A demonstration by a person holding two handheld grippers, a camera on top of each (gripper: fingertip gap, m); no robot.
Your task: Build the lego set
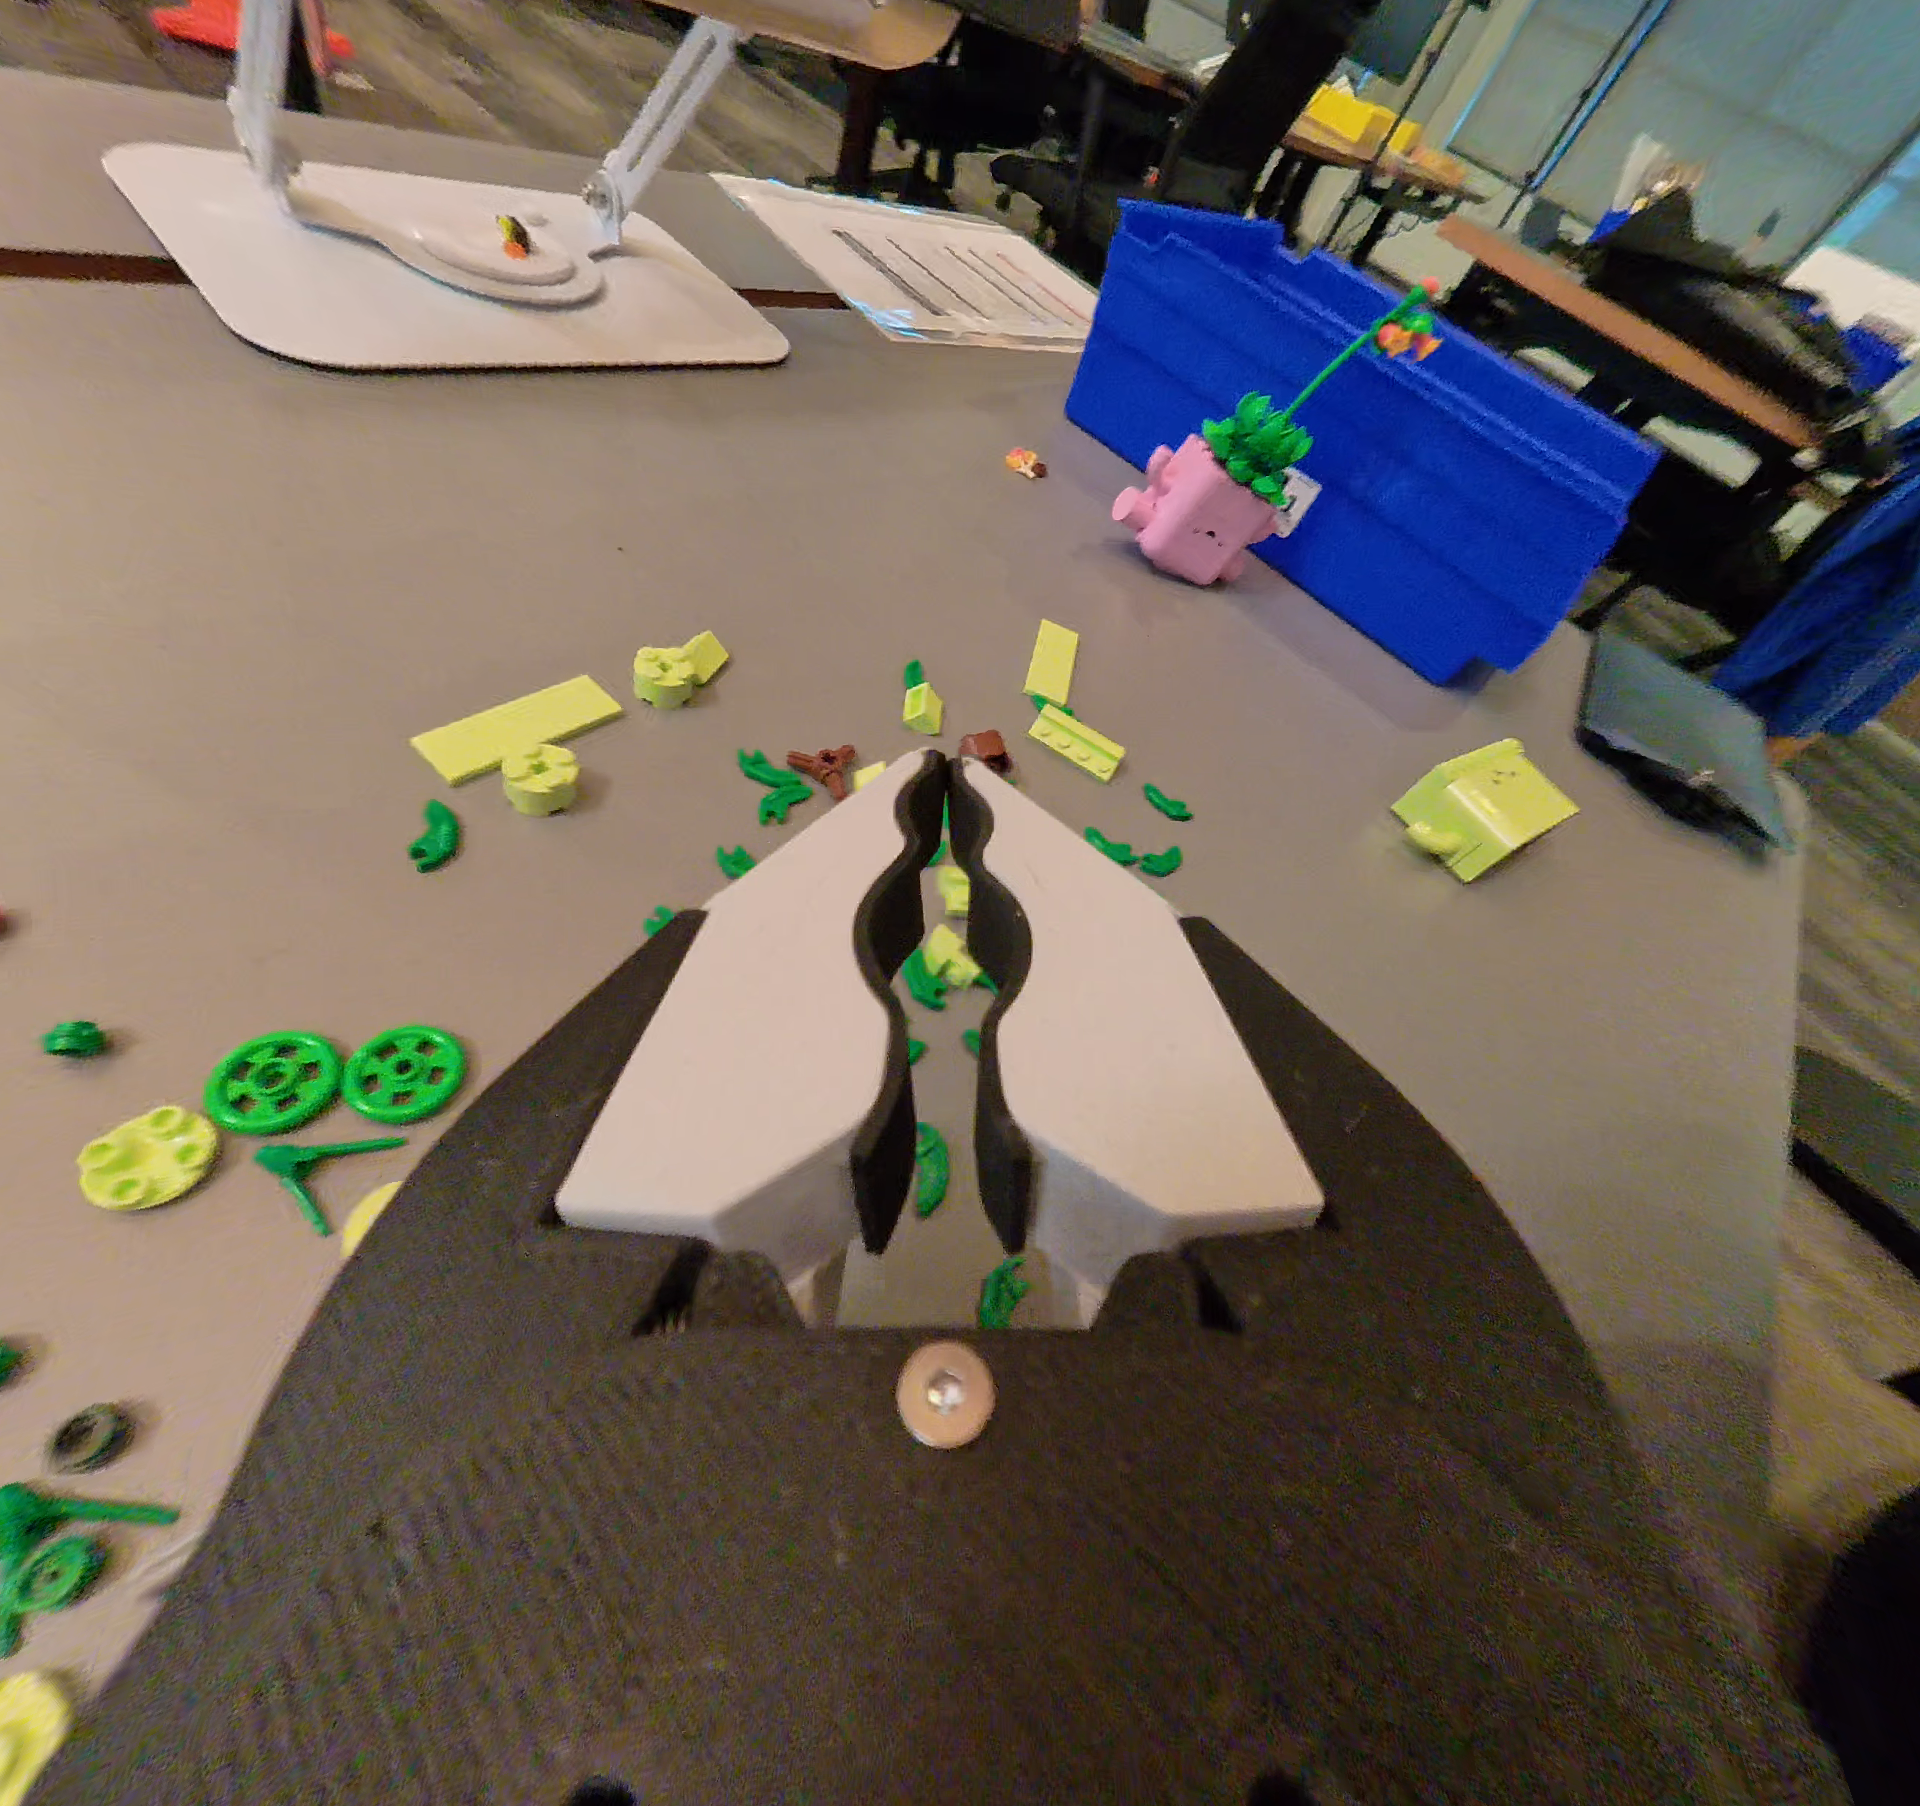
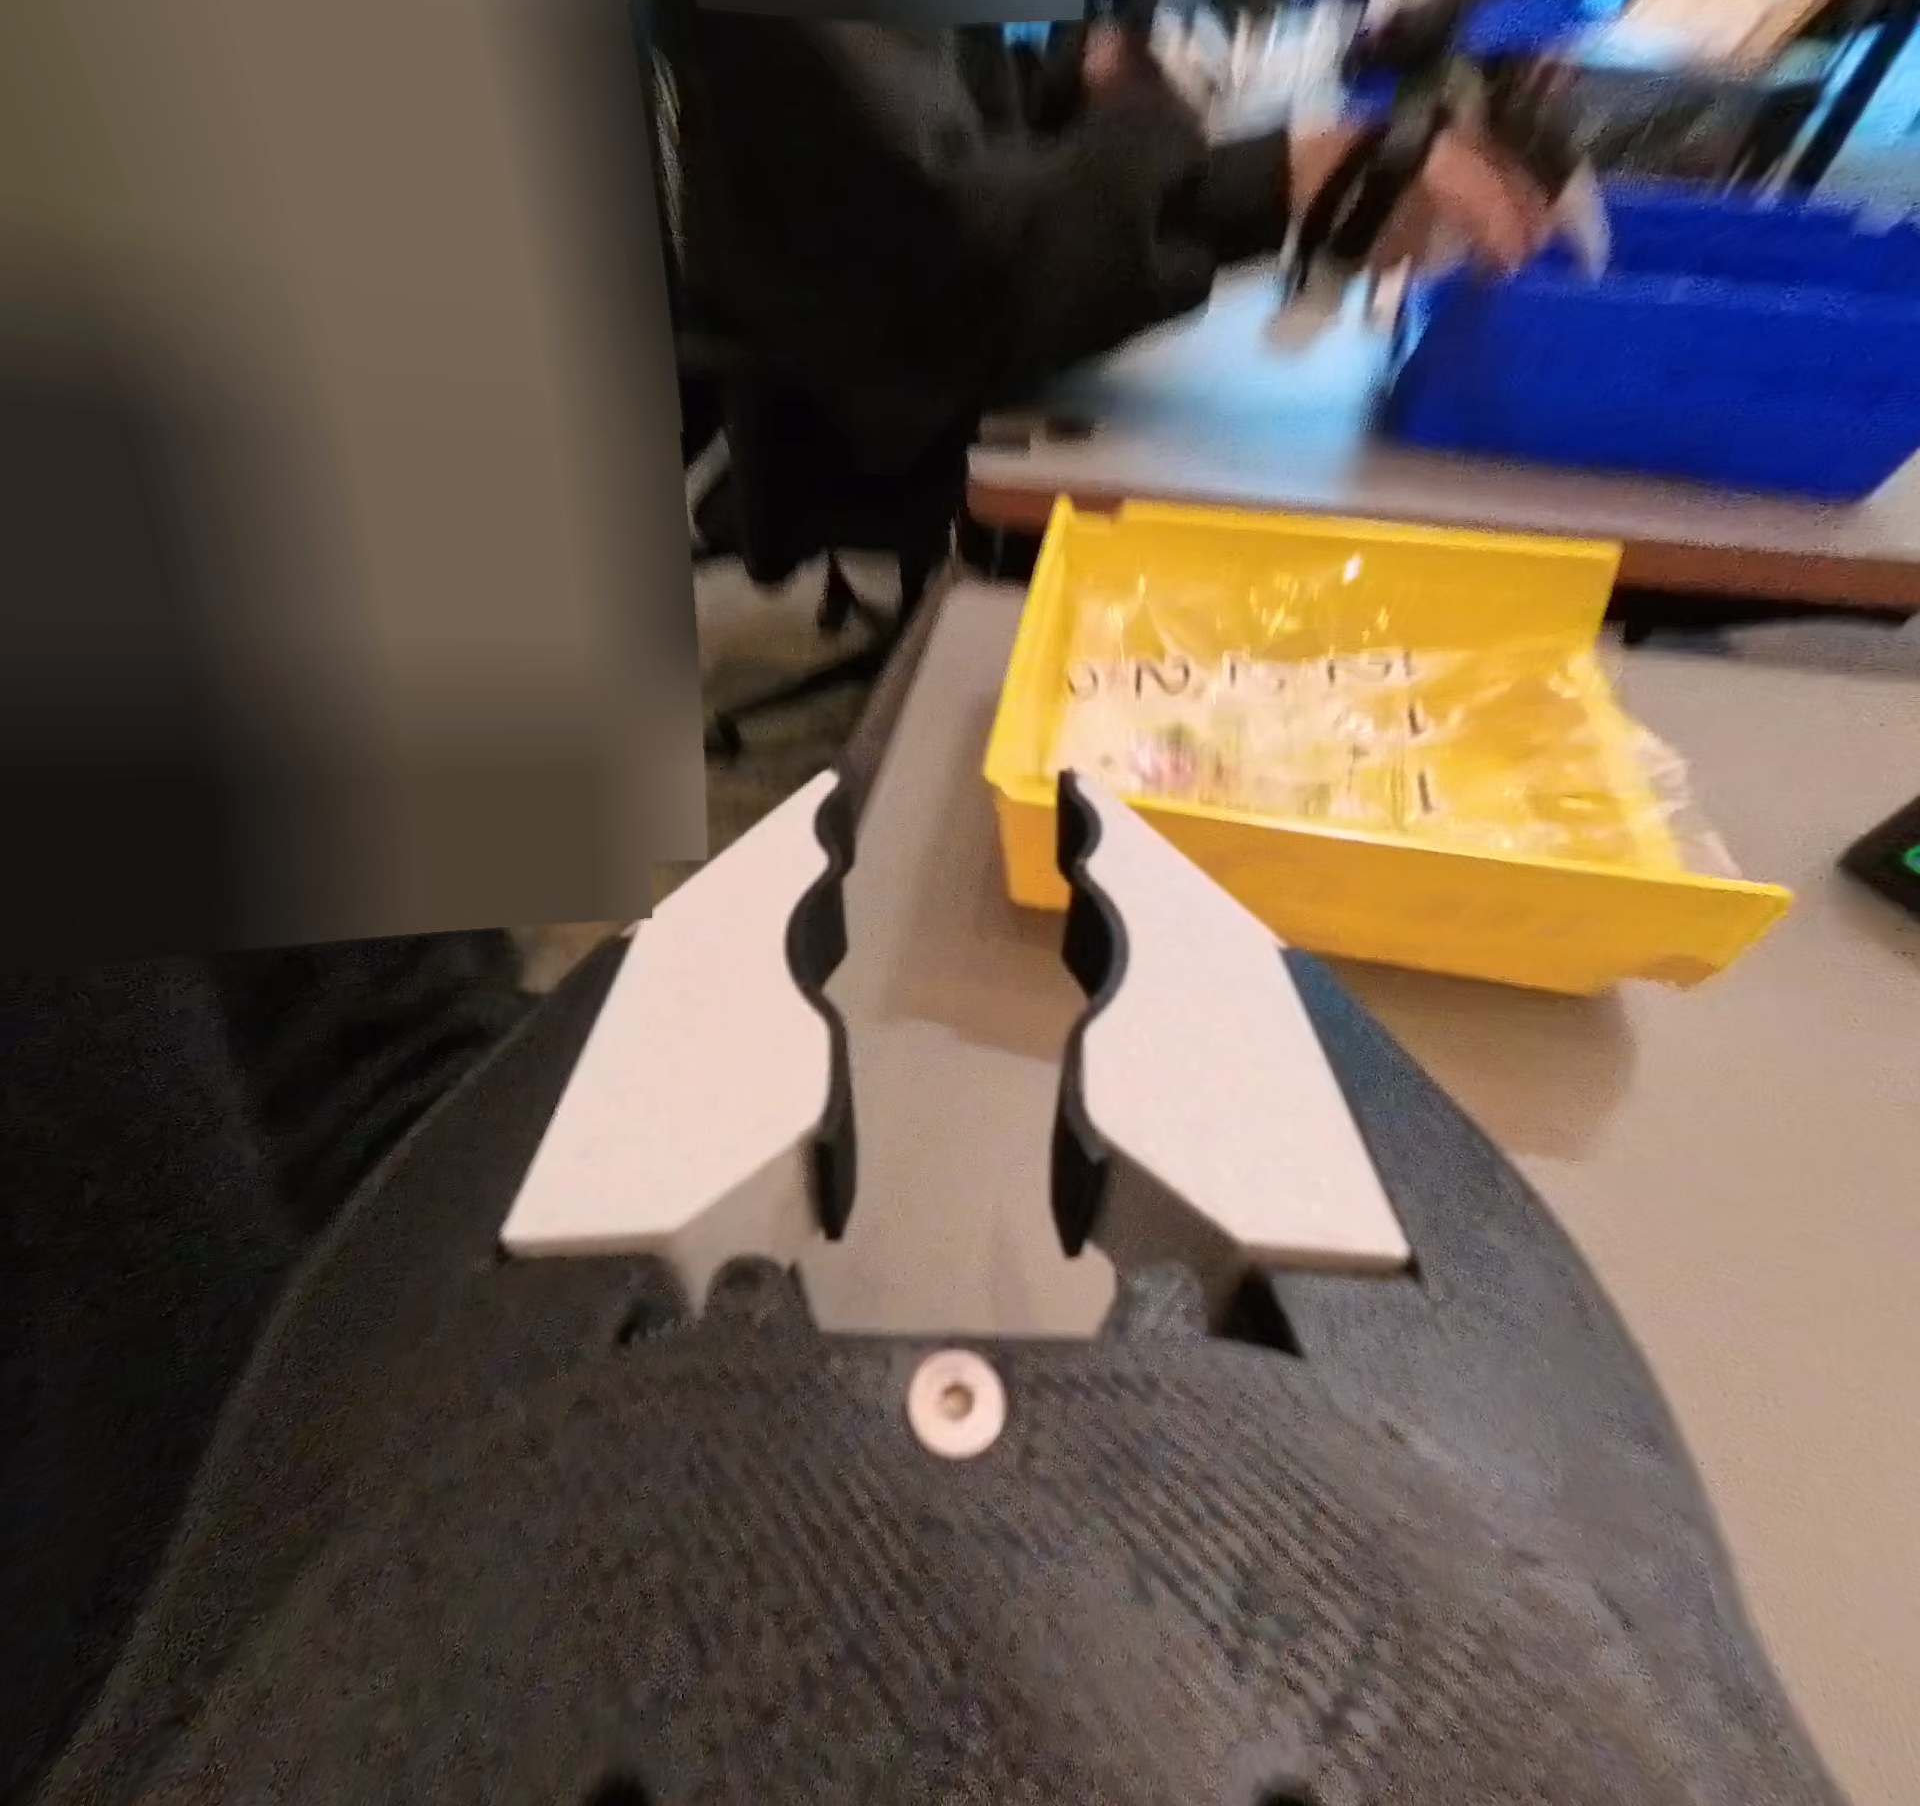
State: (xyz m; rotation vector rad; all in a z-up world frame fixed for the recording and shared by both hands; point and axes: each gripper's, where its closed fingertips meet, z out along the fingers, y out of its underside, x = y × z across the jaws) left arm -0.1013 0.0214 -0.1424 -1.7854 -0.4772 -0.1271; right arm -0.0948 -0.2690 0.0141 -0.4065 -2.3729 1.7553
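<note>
1. Our left gripper (image 1: 948,764) hangs above the grey table (image 1: 260,613) with its tips pressed together; we see nothing pinched between them.
2. Our right gripper (image 2: 951,790) stands with a wide gap between its fingers, empty, aimed past the table edge. The yellow bin (image 2: 1382,915), holding clear plastic bags (image 2: 1299,707), sits at 1 o'clock of it.
3. Around the left tips lie the loose parts: a brown branch piece (image 1: 826,764) at 10 o'clock, a small brown piece (image 1: 985,746) just beside them at 1 o'clock, and green leaves (image 1: 769,780) scattered on both sides.
4. Farther out: lime tiles (image 1: 514,726) and round lime bricks (image 1: 540,777) at 10 o'clock, two green wheels (image 1: 338,1078) at 8 o'clock, and a lime sub-assembly (image 1: 1481,806) at 3 o'clock.
5. The pink pot with its green plant (image 1: 1210,504) leans against the blue bin (image 1: 1455,530) at 1 o'clock, well apart.
6. Judgement: the build is part done, and we appear to be between picks.
7. The next move calls for parting the left fingers and lowering squarely over a single small piece, so that neighbouring pieces are not nudged.
</note>
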